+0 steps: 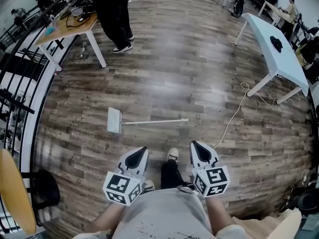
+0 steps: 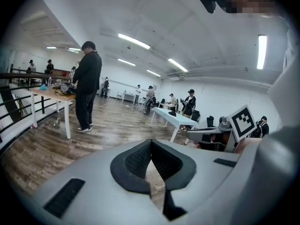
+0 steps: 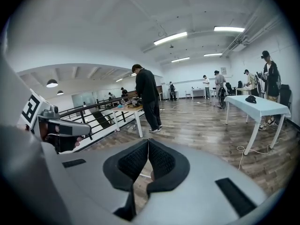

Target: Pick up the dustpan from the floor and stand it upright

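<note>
White long-handled plastic dustpan (image 1: 114, 120) lies flat ahead of the grey left gripper (image 1: 143, 149) and right gripper (image 1: 194, 144); both 2-jaw tools closed, empty, seemingly poised for pickup.

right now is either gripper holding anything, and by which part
Nothing is held. The left gripper and the right gripper are both shut and empty. The dustpan lies flat ahead of them, untouched.
</note>
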Demonstrator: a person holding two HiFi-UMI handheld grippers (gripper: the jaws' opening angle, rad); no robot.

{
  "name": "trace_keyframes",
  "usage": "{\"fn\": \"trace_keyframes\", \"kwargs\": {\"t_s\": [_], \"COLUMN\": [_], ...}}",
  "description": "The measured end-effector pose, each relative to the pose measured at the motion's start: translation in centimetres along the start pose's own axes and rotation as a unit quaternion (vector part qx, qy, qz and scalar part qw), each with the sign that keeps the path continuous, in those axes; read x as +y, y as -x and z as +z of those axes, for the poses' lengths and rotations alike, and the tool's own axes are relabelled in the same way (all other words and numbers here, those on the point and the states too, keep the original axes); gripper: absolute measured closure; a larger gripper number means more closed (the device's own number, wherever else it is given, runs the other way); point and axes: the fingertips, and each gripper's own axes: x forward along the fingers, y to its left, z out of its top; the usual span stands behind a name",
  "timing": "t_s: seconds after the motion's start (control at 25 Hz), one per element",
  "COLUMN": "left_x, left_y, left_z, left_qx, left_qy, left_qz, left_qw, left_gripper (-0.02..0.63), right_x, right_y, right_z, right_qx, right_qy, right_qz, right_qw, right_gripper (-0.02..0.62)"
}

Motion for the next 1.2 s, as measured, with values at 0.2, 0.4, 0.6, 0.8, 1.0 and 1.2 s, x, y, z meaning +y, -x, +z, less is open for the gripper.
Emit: {"fn": "trace_keyframes", "kwargs": {"t_s": [0.2, 0.4, 0.6, 0.8, 1.0, 1.2], "left_x": [1.0, 1.4, 1.2, 2.1, 3.9, 5.3], "left_y": [-6.8, -12.3, -15.8, -17.4, -18.3, -19.9], "left_z": [4.0, 6.3, 7.0, 7.7, 7.8, 7.8], "left_qx": [-0.005, -0.001, 0.012, 0.027, 0.032, 0.044], "left_qy": [0.004, 0.011, 0.008, 0.006, 0.007, -0.007], "left_qz": [0.013, 0.028, 0.037, 0.044, 0.036, 0.022], "left_qw": [0.9999, 0.9995, 0.9992, 0.9987, 0.9988, 0.9988], "left_gripper": [0.583, 0.584, 0.584, 0.584, 0.583, 0.584], "right_x": [-5.7, -10.4, -13.5, -14.5, -14.5, -15.9], "right_y": [-4.8, -8.0, -10.7, -12.7, -13.9, -15.3], "right_z": [3.6, 5.1, 4.8, 5.2, 5.1, 4.5], "right_qx": [0.003, 0.013, 0.025, 0.034, 0.039, 0.047], "right_qy": [0.009, 0.013, 0.0, -0.006, -0.004, -0.005], "right_qz": [0.015, 0.033, 0.047, 0.058, 0.049, 0.028], "right_qw": [1.0, 0.999, 0.999, 0.998, 0.998, 0.998], "right_gripper": [0.569, 0.569, 0.569, 0.569, 0.569, 0.569]}}
